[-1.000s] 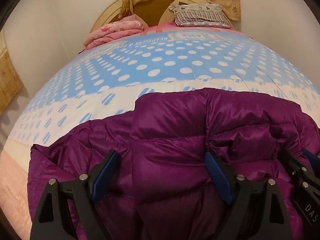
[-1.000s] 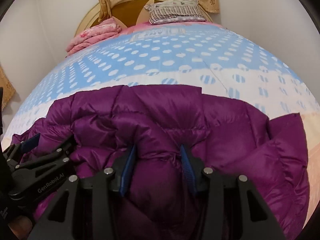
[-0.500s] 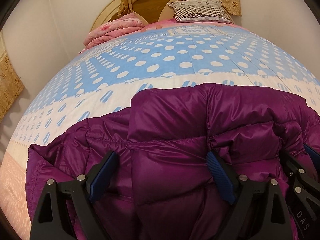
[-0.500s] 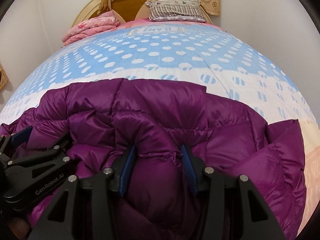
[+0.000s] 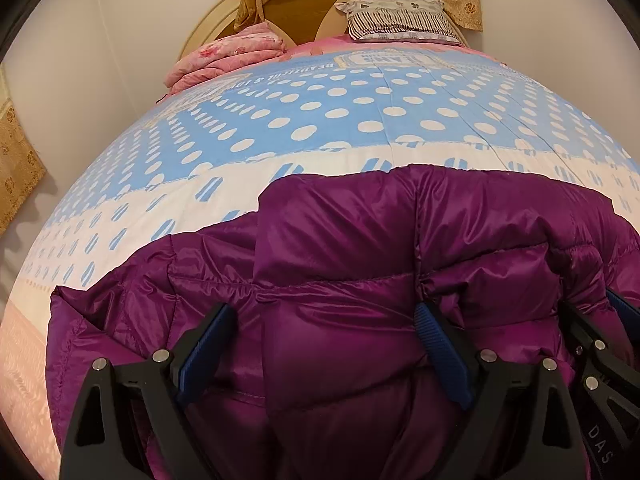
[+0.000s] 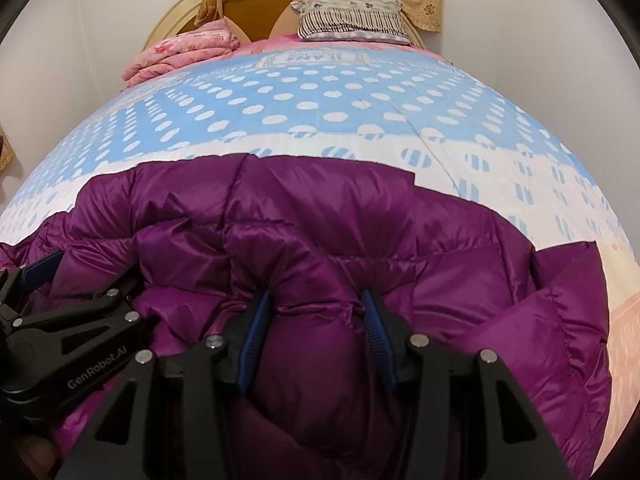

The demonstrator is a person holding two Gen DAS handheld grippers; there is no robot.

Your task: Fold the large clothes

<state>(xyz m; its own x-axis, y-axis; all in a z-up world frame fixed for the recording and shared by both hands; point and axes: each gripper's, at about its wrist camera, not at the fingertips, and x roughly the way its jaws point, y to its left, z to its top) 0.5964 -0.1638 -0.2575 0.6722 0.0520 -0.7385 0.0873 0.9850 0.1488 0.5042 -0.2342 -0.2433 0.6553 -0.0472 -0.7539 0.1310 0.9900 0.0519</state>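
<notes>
On the near end of the bed, a bulky purple down jacket (image 5: pixel 340 248) lies bunched on the polka-dot blue and white bedspread (image 5: pixel 360 120), well short of the headboard (image 6: pixel 256 4). Against that headboard a striped pillow (image 6: pixel 352 18) sits toward the right, and a folded pink quilt (image 6: pixel 184 54) rests toward the left, both far from the jacket.

Nearest the camera, the left gripper (image 5: pixel 320 344) points down at the jacket's near edge with its blue-padded fingers (image 5: pixel 204 348) spread wide; a thick quilted panel of the jacket bulges between them and fills the gap, so the gripper is grasping the jacket across a broad fold. Just to its right, the right gripper (image 6: pixel 314 332) has its pads pressed into a narrower puff of the same jacket, the fabric puckering and creasing where each blue pad meets it, so it too is clenched on the jacket. Both grippers sit side by side at the jacket's near edge, close together, each visible at the margin of the other's view.

The jacket's far hem runs across the white band of the bedspread.
</notes>
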